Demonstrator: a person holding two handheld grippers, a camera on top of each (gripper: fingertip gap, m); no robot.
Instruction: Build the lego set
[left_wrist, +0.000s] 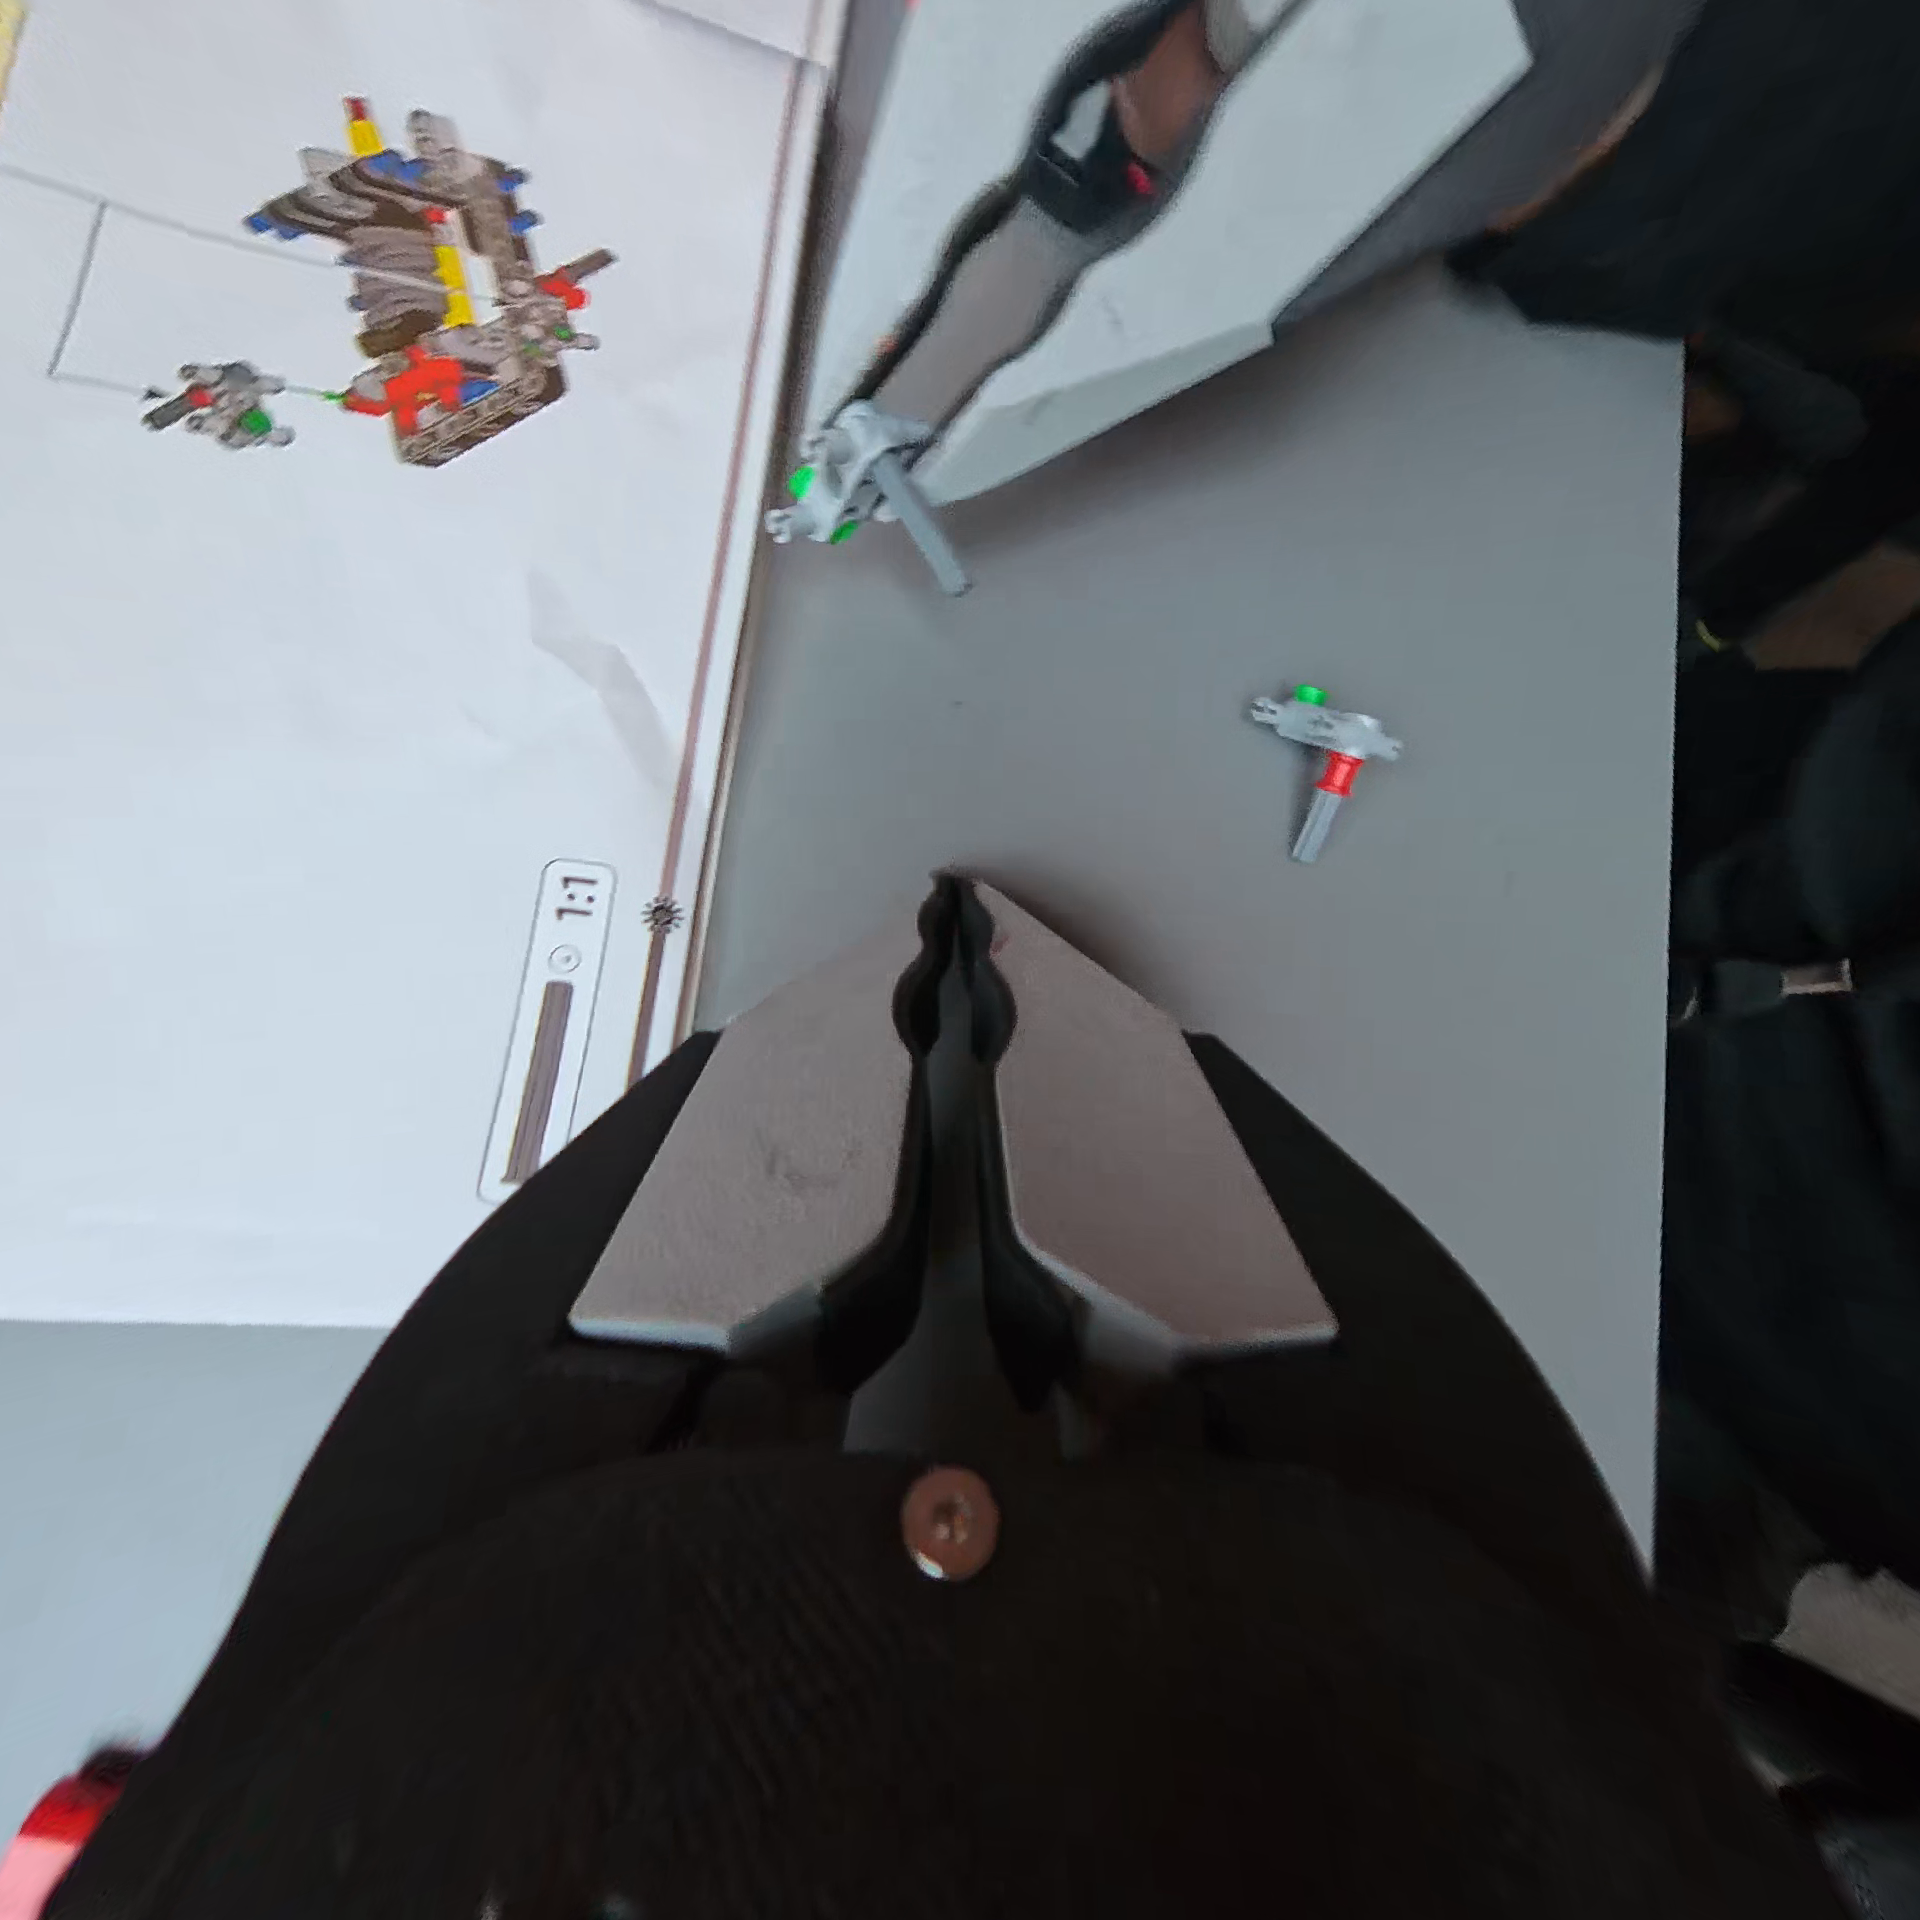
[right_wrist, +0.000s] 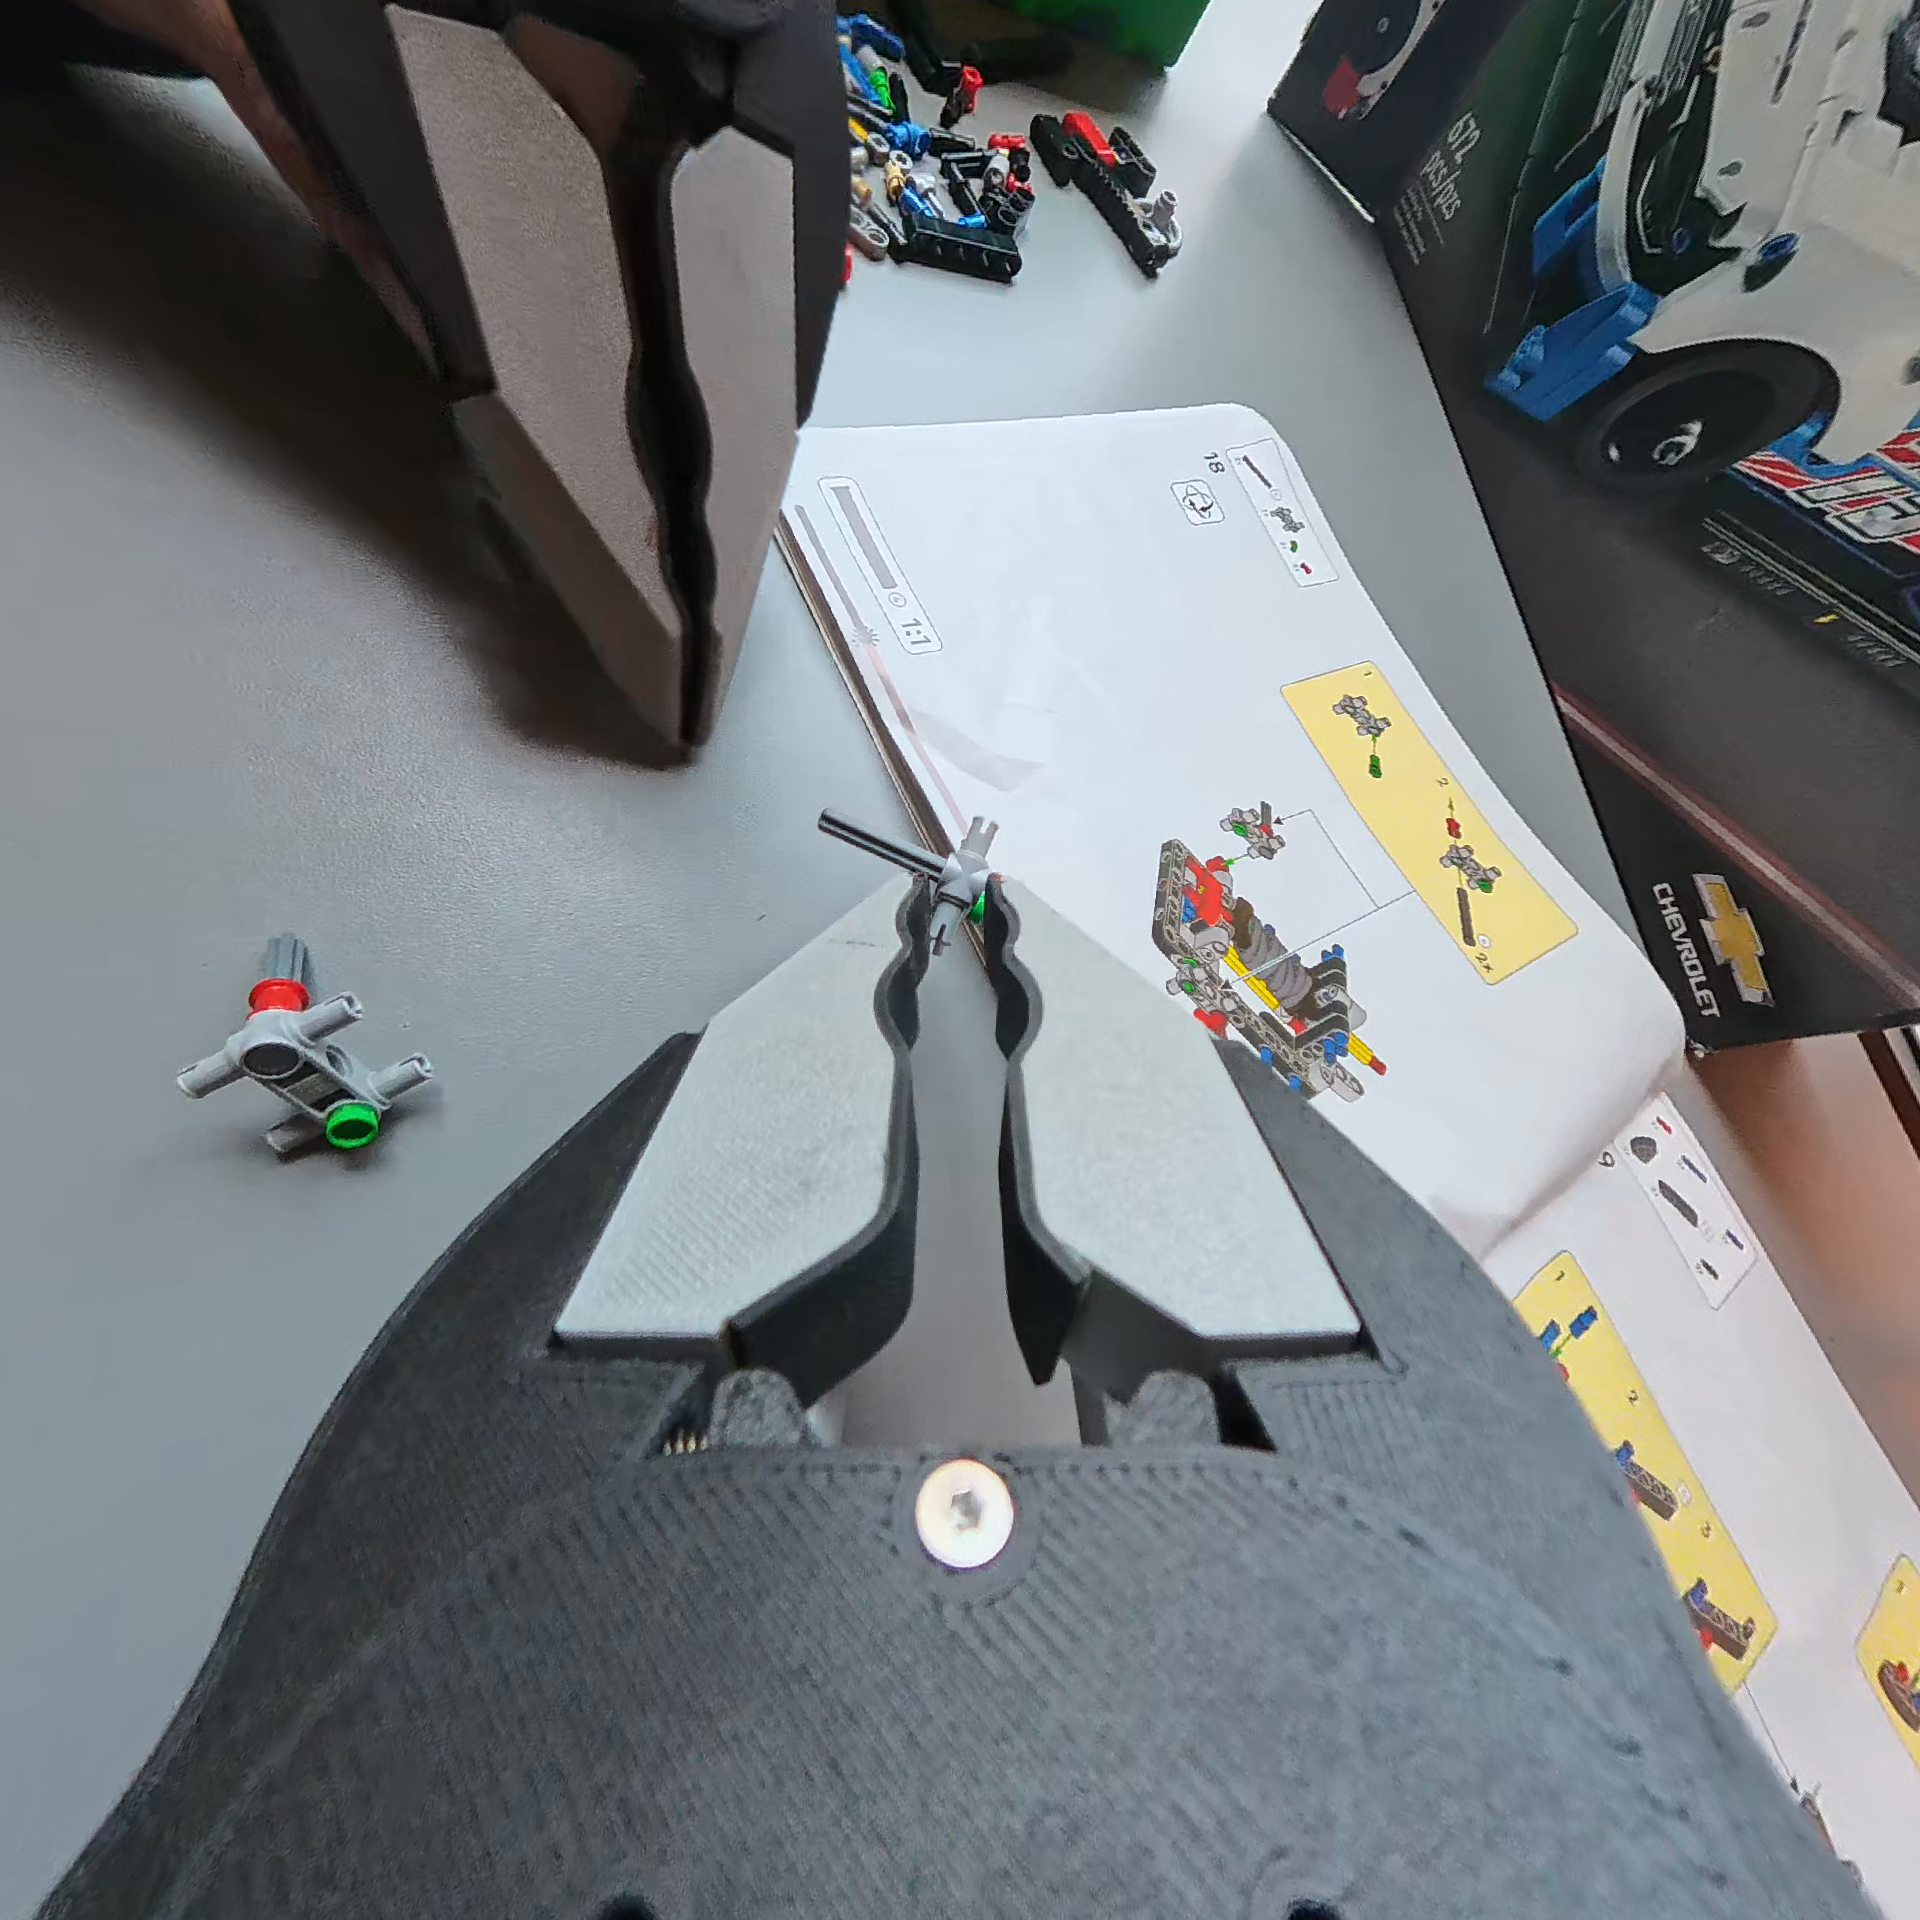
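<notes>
My right gripper (right_wrist: 956, 906) is shut on a small grey connector assembly (right_wrist: 966, 868) with a green pin and a dark axle sticking out to the left. It holds the assembly just above the edge of the instruction booklet (right_wrist: 1091, 644). The left wrist view shows the same gripper (left_wrist: 878, 421) and assembly (left_wrist: 847, 486) at the booklet's edge (left_wrist: 364, 727). My left gripper (left_wrist: 951, 891) is shut above the grey table (left_wrist: 1143, 623), with nothing visible between its fingertips. It also shows in the right wrist view (right_wrist: 691, 722). A second grey assembly (right_wrist: 301, 1060) with a red bush and a green pin lies on the table (left_wrist: 1325, 750).
A pile of loose bricks (right_wrist: 956, 177) lies at the far side of the table. The set's dark box (right_wrist: 1662, 364) stands to the right of the booklet. The table edge (left_wrist: 1673, 831) runs along the right of the left wrist view, with dark shapes beyond it. About 7 cm separates my left fingertips from my right.
</notes>
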